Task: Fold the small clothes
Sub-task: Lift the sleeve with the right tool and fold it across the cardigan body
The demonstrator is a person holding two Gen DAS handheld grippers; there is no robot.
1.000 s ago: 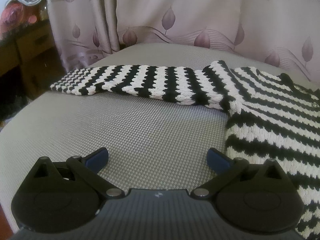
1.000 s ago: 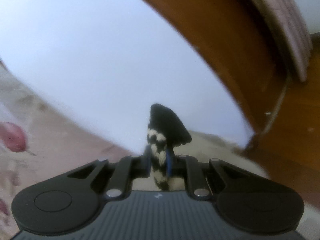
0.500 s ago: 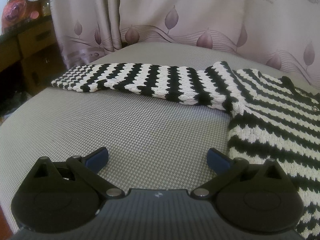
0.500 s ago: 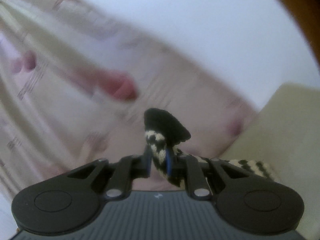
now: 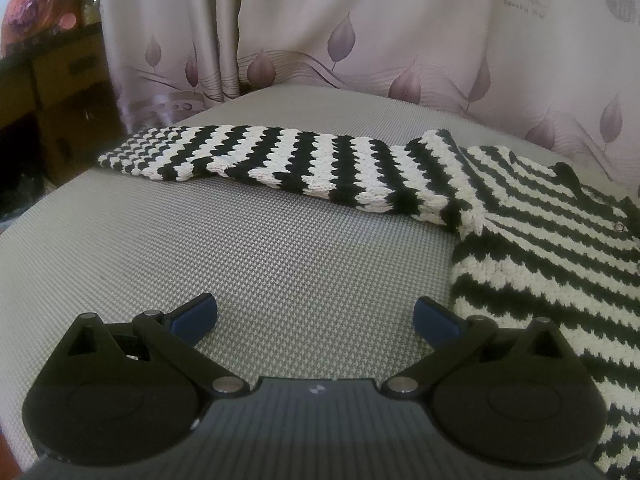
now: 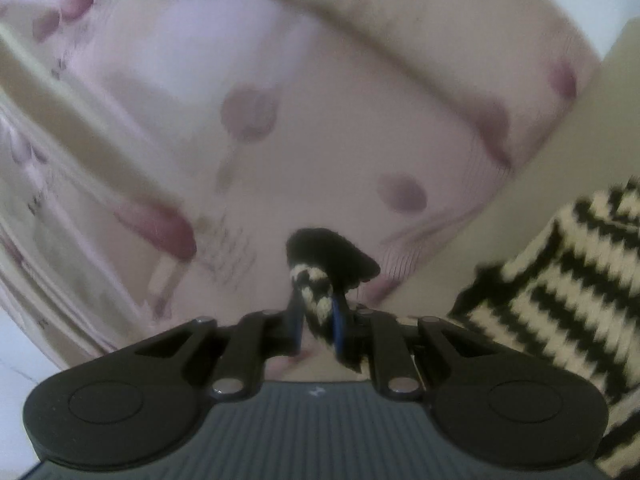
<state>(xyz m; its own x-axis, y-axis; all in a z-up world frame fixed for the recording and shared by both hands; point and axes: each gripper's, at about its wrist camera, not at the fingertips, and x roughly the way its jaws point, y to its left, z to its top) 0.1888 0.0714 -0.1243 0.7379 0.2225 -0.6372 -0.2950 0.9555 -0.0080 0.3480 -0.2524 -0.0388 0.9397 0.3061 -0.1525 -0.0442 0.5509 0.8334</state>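
1. The whole layout is only being shown in the left wrist view: the black-and-cream striped knitted sweater (image 5: pixel 520 216) is being spread flat on the grey woven-texture cushioned surface (image 5: pixel 260 248), one sleeve stretched out to the left and the body lying at the right edge. A mauve leaf-print curtain (image 5: pixel 360 40) is being seen behind, and a brown wooden cabinet (image 5: pixel 60 92) off to the left.
2. The right wrist view is being blurred pretty badly; only the curtain and a chunk of the sweater at the right are being made out there.
3. Left gripper (image 5: pixel 316 314): its blue-padded jaws are being held wide apart over bare surface, nothing between them, the right pad just beside the sweater's hem.
4. Right gripper (image 6: pixel 316 316): its jaws are being kept nearly together, pinching a bunched bit of the sweater with a black edge poking above the pads.
5. The knit is being seen as chunky, with wavy stripes and a small button near the collar.
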